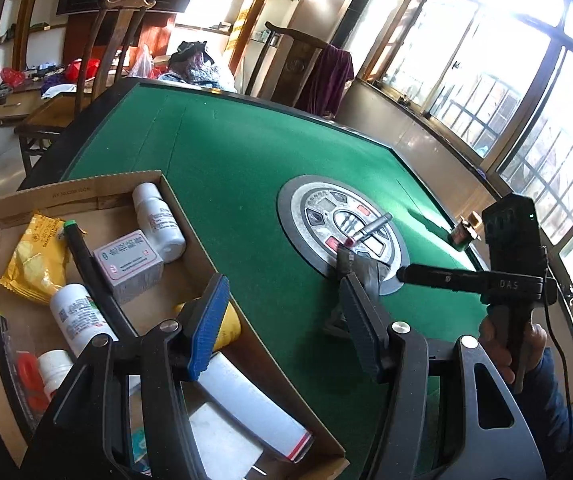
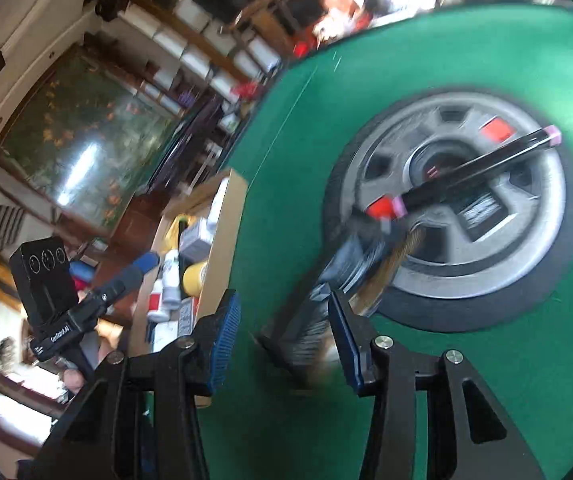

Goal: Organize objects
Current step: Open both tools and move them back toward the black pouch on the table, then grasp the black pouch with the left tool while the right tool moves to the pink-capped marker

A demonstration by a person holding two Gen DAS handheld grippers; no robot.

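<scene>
An open cardboard box [image 1: 86, 196] at the table's left holds white bottles [image 1: 158, 220], a yellow packet [image 1: 38, 256], a small pink-and-white carton [image 1: 130, 260] and a dark pen [image 1: 86, 264]. My left gripper [image 1: 282, 316] stands open over the box's near right corner with nothing between its fingers. A dark flat object [image 2: 318, 312] lies on the felt by the round centre console [image 2: 466, 260], blurred. My right gripper [image 2: 282, 332] is open around it, with felt showing beside the left pad [image 2: 226, 328]. A black pen with pink ends [image 2: 478, 164] rests on the console.
The table top is green felt [image 1: 246, 168] with a dark raised rim. A small green-and-gold item [image 1: 464, 234] stands near the far right edge. A hand [image 1: 502, 344] holds the right gripper [image 1: 404, 274]. Wooden chairs [image 1: 98, 56] and windows surround the table.
</scene>
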